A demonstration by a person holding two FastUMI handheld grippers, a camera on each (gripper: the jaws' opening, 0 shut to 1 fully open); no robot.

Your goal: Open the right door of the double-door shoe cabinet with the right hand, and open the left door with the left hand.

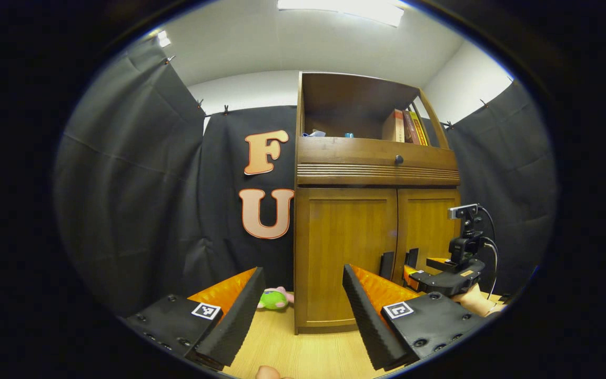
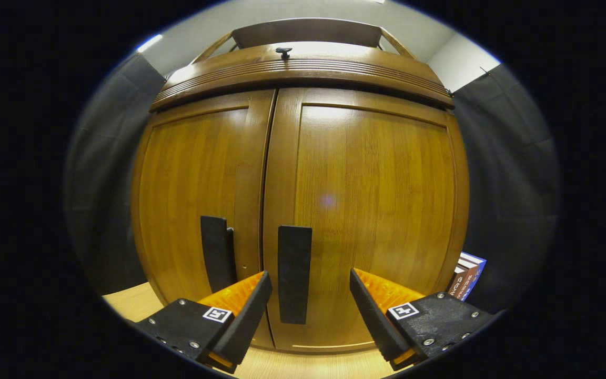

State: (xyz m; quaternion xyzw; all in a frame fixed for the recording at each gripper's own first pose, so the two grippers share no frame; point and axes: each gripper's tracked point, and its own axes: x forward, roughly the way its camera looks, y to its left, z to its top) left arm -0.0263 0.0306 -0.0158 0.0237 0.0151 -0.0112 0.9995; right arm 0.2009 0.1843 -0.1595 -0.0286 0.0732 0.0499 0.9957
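A brown wooden shoe cabinet (image 1: 350, 252) stands on the light wood surface with both doors closed. In the left gripper view my left gripper (image 1: 303, 287) is open and some way back from the left door (image 1: 353, 247). The right gripper (image 1: 429, 276), held by a hand, sits close to the two dark handles (image 1: 387, 263) near the door seam. Seen from the right gripper view, the right door (image 2: 376, 210) is very near. Its dark vertical handle (image 2: 294, 273) stands between the open fingers of my right gripper (image 2: 308, 292), untouched. The left door's handle (image 2: 216, 252) is just to the left.
A green and pink plush toy (image 1: 275, 298) lies on the surface at the cabinet's left foot. A drawer with a dark knob (image 1: 399, 159) and an open shelf with books (image 1: 407, 127) sit above the doors. A box (image 2: 468, 273) stands by the cabinet's right side.
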